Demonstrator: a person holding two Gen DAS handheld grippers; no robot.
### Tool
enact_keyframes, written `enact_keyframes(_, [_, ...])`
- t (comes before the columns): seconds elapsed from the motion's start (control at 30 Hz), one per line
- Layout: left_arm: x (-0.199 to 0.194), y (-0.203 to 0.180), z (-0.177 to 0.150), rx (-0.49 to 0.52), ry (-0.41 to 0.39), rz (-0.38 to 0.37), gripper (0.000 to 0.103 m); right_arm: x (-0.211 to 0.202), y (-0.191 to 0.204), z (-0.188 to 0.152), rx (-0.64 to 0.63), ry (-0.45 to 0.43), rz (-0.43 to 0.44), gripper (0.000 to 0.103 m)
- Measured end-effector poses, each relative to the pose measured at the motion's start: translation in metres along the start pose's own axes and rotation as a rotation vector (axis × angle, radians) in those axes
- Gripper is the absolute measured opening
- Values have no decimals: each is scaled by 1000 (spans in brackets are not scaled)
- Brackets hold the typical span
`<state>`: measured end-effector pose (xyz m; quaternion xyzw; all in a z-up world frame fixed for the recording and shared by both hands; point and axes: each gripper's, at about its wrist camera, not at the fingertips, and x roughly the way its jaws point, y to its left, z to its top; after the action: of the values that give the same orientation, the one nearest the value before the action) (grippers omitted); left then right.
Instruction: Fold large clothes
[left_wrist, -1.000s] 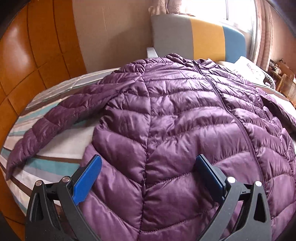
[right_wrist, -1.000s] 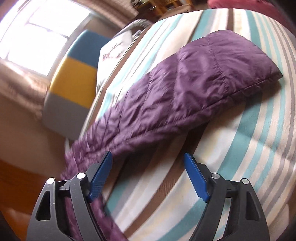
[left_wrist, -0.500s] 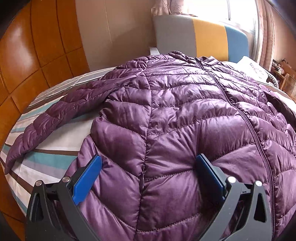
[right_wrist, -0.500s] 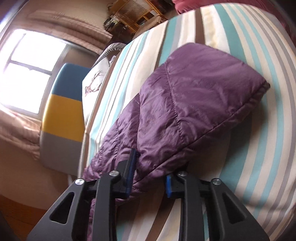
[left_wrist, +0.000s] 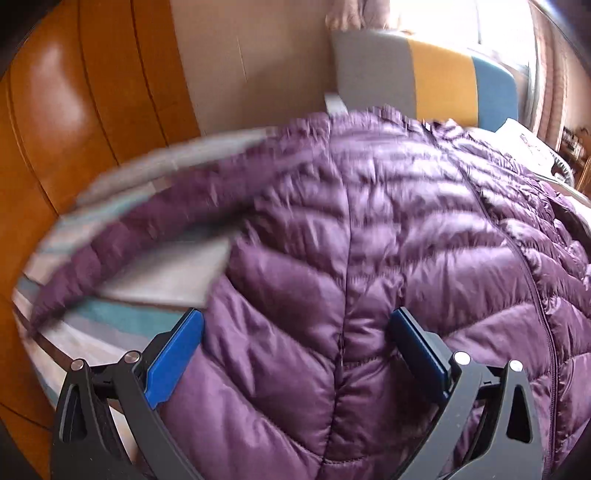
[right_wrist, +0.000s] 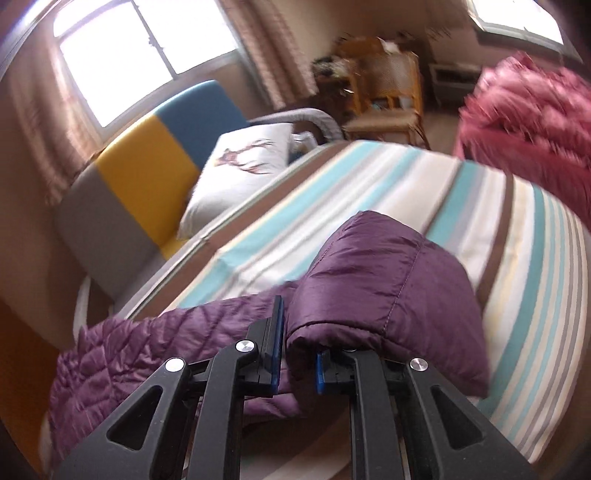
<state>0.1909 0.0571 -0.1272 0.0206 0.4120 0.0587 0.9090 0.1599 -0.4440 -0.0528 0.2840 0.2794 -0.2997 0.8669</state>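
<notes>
Right gripper (right_wrist: 297, 352) jaws clamp jacket sleeve (right_wrist: 384, 291) | left gripper (left_wrist: 297, 345) jaws straddle jacket (left_wrist: 369, 229)

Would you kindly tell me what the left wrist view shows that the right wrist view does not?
Only the left wrist view shows the jacket's quilted body, its zipper, the wooden wardrobe and the open left gripper. Only the right wrist view shows the right gripper shut on the sleeve, a deer pillow and a pink garment. Both share the striped bedspread and the colour-block headboard.
</notes>
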Motion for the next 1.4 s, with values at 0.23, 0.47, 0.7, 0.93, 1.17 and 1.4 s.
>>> enact_keyframes(0.23, [4, -3, -6, -13, -14, 0, 101, -11, 109, -39, -340, -22, 92, 14])
enact_keyframes(0.47, [5, 5, -6, -41, -3, -40, 101, -7, 210, -111, -673, 23, 211, 14])
enact_keyframes(0.7, [6, 6, -6, -48, -2, -51, 101, -18, 284, -182, -994, 7, 297, 14])
enact_keyframes(0.93, [7, 7, -7, -52, -4, -55, 101, -27, 322, -236, -1259, -18, 363, 14])
enact_keyframes(1.17, [7, 7, -7, -54, -3, -54, 101, -27, 322, -260, -1355, 6, 339, 14])
enact_keyframes(1.4, [7, 7, -7, -53, -3, -54, 101, -53, 311, -252, -1312, -100, 373, 66])
